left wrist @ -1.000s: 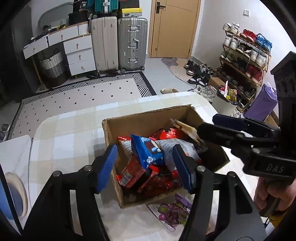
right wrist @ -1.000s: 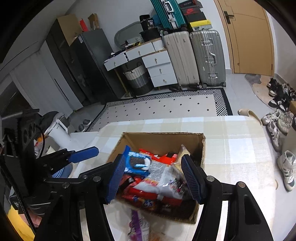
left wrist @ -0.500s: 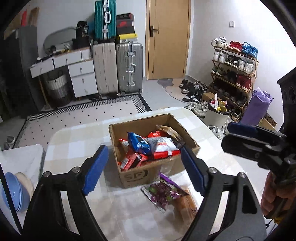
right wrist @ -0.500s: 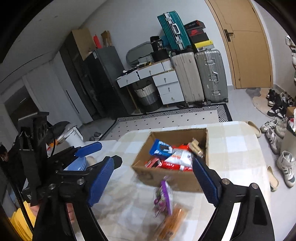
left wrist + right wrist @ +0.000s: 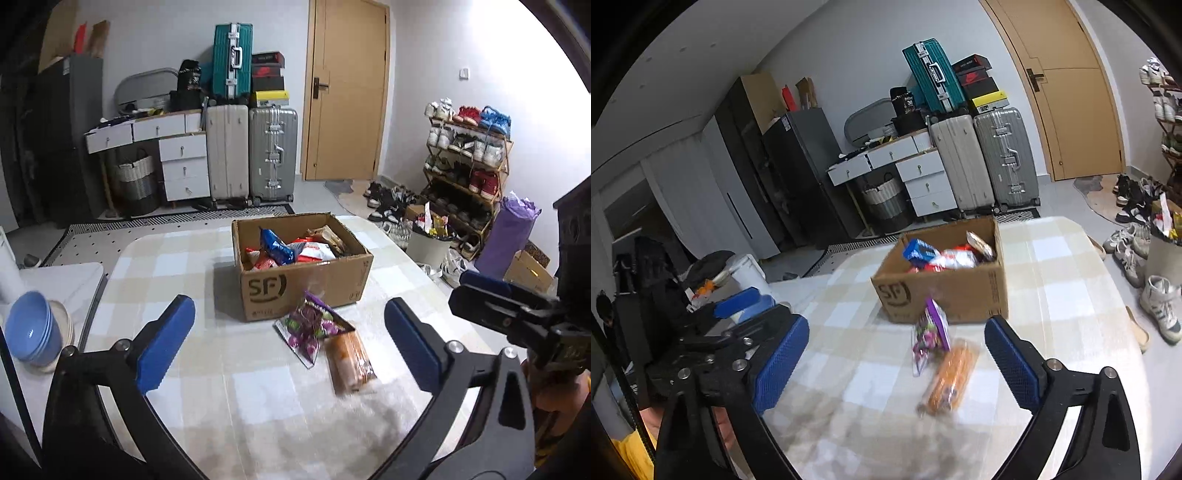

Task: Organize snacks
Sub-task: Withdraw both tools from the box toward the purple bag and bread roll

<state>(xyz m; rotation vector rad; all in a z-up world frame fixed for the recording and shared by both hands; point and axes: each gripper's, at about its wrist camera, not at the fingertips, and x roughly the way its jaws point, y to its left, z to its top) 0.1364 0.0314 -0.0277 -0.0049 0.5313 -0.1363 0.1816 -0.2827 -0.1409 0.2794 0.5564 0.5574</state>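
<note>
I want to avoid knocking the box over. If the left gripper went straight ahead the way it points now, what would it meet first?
Probably the purple snack packet lying on the checked tablecloth, just ahead of the open left gripper. The brown cardboard box stands right behind it. Depth is hard to judge; a higher path might reach the box first.

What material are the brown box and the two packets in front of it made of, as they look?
Box: corrugated cardboard, matte brown, printed logo, folded edges. Purple packet: probably thin plastic film, glossy and crinkled. Orange packet: seemingly clear plastic wrap, though blurred.
</note>
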